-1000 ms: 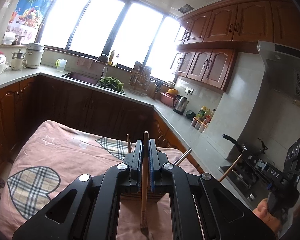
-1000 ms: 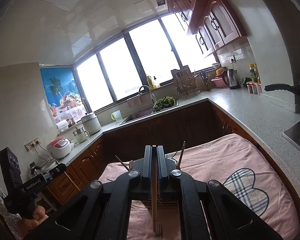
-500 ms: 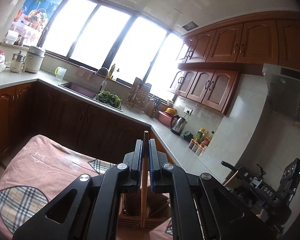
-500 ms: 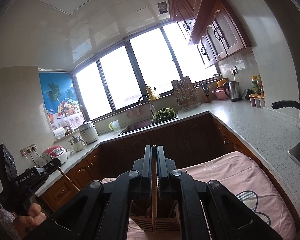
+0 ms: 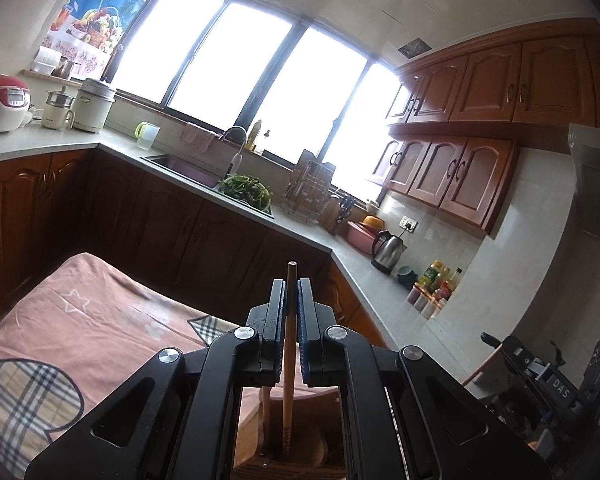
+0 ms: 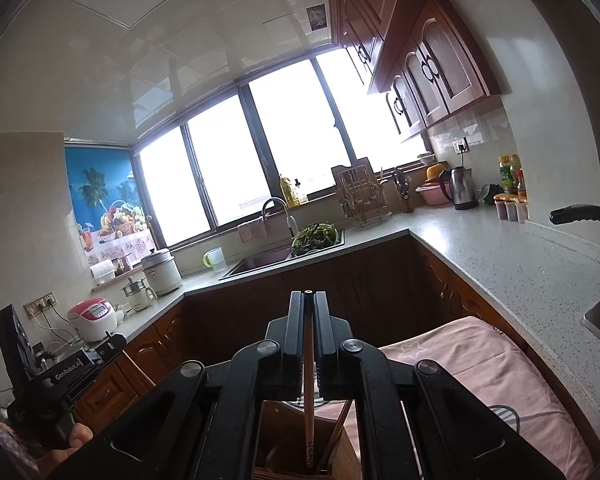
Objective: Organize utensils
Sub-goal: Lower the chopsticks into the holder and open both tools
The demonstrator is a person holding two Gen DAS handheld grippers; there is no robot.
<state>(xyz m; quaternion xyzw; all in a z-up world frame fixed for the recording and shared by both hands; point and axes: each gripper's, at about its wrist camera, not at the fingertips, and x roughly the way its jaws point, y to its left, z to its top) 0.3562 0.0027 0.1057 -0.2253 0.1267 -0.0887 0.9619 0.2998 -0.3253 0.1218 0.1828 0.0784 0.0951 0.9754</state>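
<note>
Both claws (image 5: 288, 314) (image 6: 309, 326) grip chopsticks (image 5: 287, 368) upright, tips dwn.

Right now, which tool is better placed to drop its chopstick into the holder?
Right, narrowly. The right tool holds the right chopstick upright, tip below the holder rim. The left tool has the left chopstick inside too, crowded by another stick.

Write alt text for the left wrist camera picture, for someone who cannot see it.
The left gripper has its jaws shut on a wooden utensil handle, held upright with its lower end inside a wooden holder on a pink cloth. Behind it is a kitchen with a sink, a kettle and bright windows.
</note>
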